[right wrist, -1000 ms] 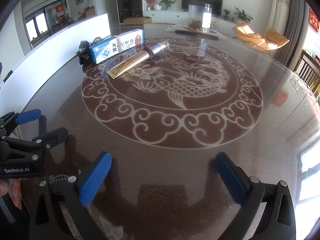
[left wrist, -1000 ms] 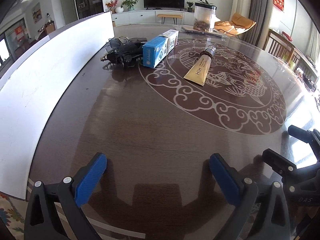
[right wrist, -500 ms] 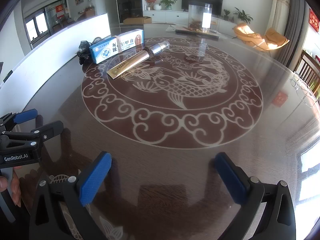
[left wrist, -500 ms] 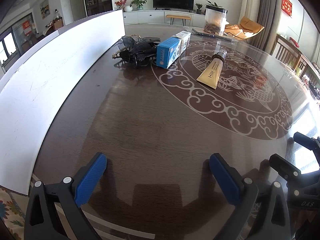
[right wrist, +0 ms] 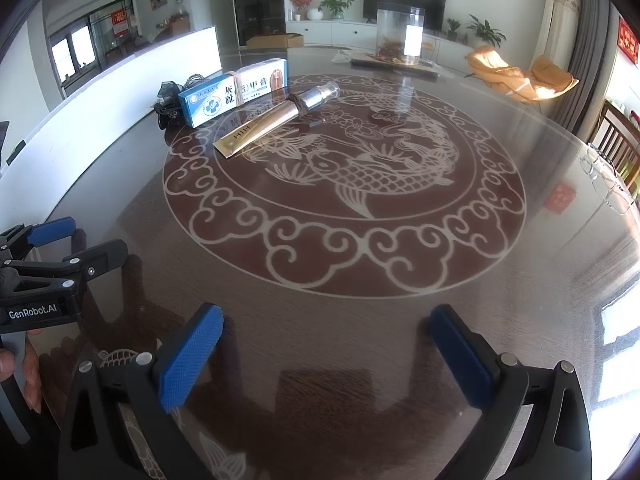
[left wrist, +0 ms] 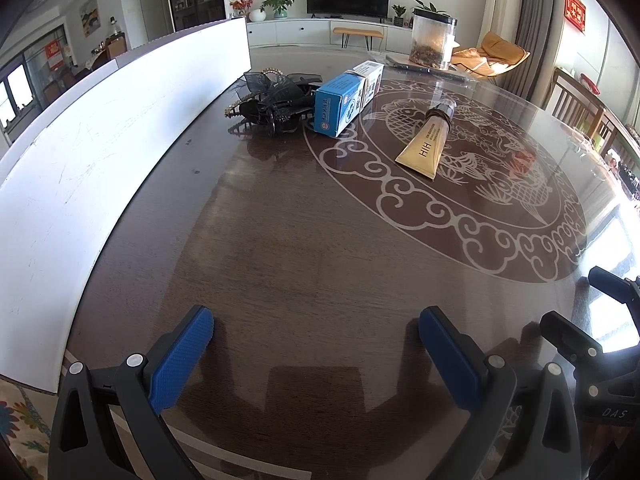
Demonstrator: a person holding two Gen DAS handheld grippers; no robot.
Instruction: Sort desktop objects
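Both grippers were empty. The left gripper [left wrist: 316,344] sat at the bottom of the left wrist view with its blue pads spread wide over bare wood, and the right gripper [right wrist: 326,346] sat at the bottom of the right wrist view in the same wide-open stance, nothing between its pads. In the right wrist view the left gripper also showed at the lower left edge, fingertips parted, with a person's fingers [right wrist: 18,364] on its handle.

No sorting appeared to have begun. All the objects lay together in the upper middle of the left wrist view, well apart from either gripper. A black hair clip with a beaded trim [left wrist: 274,102] lay nearest the white board [left wrist: 100,152] that ran along the left side of the frame. Just right of it, touching or nearly so, a blue medicine box [left wrist: 338,106] stood on its long side, with a second white and tan box [left wrist: 370,76] set against its far end. A gold cosmetic tube [left wrist: 426,142] lay flat to the right, on the carved fish medallion of the counter [left wrist: 320,240], cap pointing away from the camera.

No bin, tray or marked zone was visible in either view, so where the items belonged could not be told. By that reading, the whole task remained: each of the four items had yet to be picked up and placed.
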